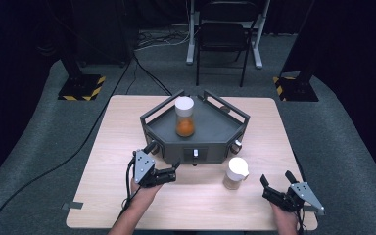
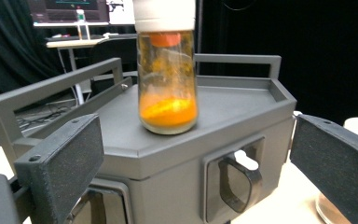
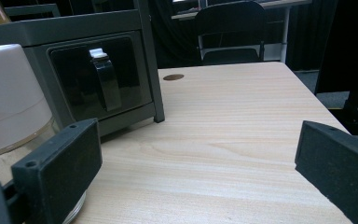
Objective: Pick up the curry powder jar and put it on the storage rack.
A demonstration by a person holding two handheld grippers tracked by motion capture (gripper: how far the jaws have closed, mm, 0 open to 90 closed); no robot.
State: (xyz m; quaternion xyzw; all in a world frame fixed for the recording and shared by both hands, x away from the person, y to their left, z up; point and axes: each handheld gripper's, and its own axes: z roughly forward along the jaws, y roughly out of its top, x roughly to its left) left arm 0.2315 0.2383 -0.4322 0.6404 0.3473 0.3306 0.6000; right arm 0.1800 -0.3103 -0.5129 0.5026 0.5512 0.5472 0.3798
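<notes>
Orange powder fills the bottom of a clear glass jar (image 1: 185, 117) with a white lid, which stands upright near the middle of the top deck of a dark grey angular cabinet (image 1: 210, 134) on the wooden tabletop (image 1: 127, 122). Grey rails run along the deck's edges, behind and to both sides of the jar. In the left gripper view the jar (image 2: 168, 79) rises straight ahead, with the cabinet's front face and a recessed dark handle (image 2: 237, 179) below it.

A second jar (image 1: 235, 173), also white-lidded and holding something pale, stands on the tabletop just in front of the cabinet's right front face, between the two grippers. The left gripper (image 1: 169, 174) sits close to the cabinet's left front corner, its jaws spread apart and holding nothing. The right gripper (image 1: 269, 188) lies near the tabletop's front right edge, apart from the pale jar, its jaws likewise wide and empty; its view shows that jar's lid (image 3: 9, 93) at the left and a cabinet drawer handle (image 3: 105, 77) beyond. A black chair (image 1: 223, 34) stands on the floor behind the tabletop.
</notes>
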